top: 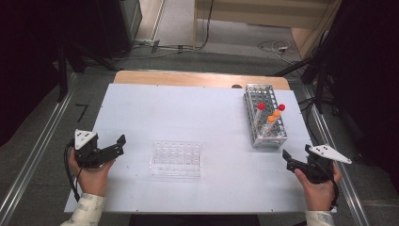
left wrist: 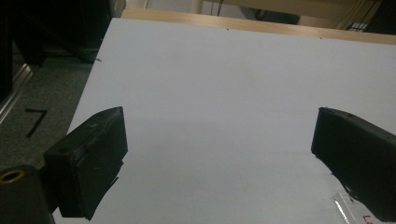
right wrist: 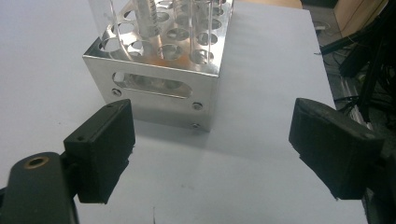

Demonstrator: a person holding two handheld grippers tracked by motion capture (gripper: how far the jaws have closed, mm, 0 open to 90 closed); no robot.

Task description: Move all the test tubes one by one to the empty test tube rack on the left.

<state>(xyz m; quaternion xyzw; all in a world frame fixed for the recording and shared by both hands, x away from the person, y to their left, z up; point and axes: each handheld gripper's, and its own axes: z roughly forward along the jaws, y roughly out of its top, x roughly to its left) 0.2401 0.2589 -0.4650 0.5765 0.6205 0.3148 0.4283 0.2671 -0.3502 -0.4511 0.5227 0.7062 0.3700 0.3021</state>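
High view: shiny perforated metal rack (top: 265, 115) – red- and orange-capped tubes upright; both grippers' jaws spread, empty.

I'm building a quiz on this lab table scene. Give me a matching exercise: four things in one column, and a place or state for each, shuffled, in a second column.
Things:
1. metal tube rack
2. clear plastic rack
3. left hand-held gripper
4. right hand-held gripper

Places or states:
A. lies empty at the middle of the table
B. open, just in front of the metal rack's near end
C. holds tubes with red and orange caps
D. open, over bare table at the left

Pairs: 1-C, 2-A, 3-D, 4-B
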